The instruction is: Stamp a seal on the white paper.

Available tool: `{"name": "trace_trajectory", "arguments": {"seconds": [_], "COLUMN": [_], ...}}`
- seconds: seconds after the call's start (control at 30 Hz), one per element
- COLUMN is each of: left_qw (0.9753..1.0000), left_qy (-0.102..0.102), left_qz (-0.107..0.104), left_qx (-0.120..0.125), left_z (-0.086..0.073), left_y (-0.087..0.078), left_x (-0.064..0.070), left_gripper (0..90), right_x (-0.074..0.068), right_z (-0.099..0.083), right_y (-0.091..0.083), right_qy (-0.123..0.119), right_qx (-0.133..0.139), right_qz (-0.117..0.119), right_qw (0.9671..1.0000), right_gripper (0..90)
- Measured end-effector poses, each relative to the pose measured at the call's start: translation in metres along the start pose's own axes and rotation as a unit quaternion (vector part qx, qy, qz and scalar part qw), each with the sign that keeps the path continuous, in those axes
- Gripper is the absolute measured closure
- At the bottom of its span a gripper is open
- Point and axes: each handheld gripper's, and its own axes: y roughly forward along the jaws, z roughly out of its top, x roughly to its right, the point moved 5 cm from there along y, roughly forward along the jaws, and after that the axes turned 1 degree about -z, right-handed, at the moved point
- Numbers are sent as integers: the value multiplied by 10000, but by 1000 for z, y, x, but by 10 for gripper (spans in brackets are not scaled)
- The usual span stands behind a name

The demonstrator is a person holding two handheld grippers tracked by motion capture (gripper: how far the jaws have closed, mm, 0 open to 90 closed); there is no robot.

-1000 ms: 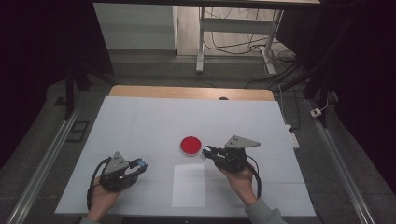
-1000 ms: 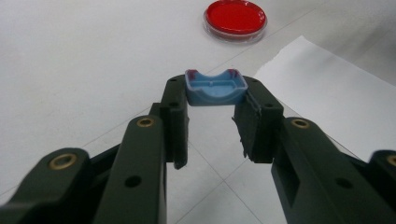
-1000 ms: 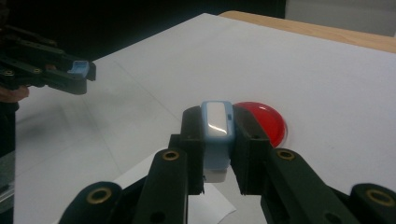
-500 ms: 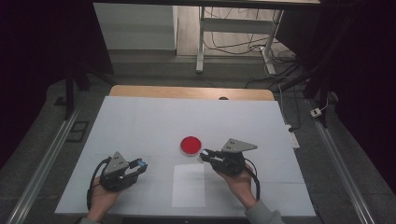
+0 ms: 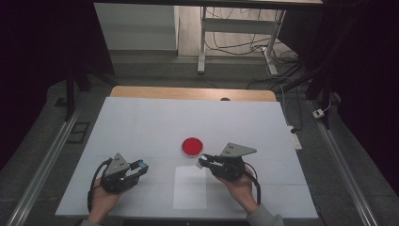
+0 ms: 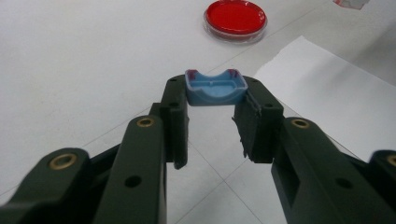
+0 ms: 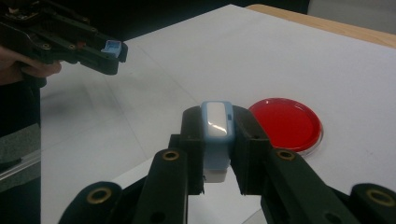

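On the tabletop [image 5: 141, 127] the dish [image 5: 192, 146] lies near the middle, with the paper sheet [image 5: 190, 187] at its 6 o'clock. The left gripper [image 5: 141, 166] sits at the dish's 8 o'clock, the right gripper [image 5: 203, 162] just beside it at 5 o'clock.

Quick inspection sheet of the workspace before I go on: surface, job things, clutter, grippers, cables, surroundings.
Surface: white table top, wooden edge at the far side; white paper sheet near the front.
Job's things: blue cap in the left gripper; white-and-blue case in the right gripper; red dish lying apart from both.
Clutter: nothing seen.
Grippers: both shut on their pieces, apart from each other.
Cables: one trails from each gripper; more on the floor behind the table.
Surroundings: dark; metal stand beyond the table.
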Motion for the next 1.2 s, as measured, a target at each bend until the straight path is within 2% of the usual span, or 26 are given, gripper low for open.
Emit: {"name": "trace_trajectory", "arguments": {"seconds": [0.43,0.7,1.2], "left_qw": [10000,10000,10000], "left_qy": [8,11,10], "left_qz": [-2,0,-5], "left_qx": [0,-5,-8], "left_z": [0,0,0], "left_y": [0,0,1], "left_x": [0,0,1], "left_gripper": [651,650,651], "right_x": [-13,-23,-31], "right_z": [-5,-10,-24], "right_y": [3,7,20], "right_qy": [34,-132,-352], "right_qx": [-131,-320,-682], "right_qz": [281,368,402], "right_qw": [9995,9987,9962], "right_gripper": [755,754,755]}}
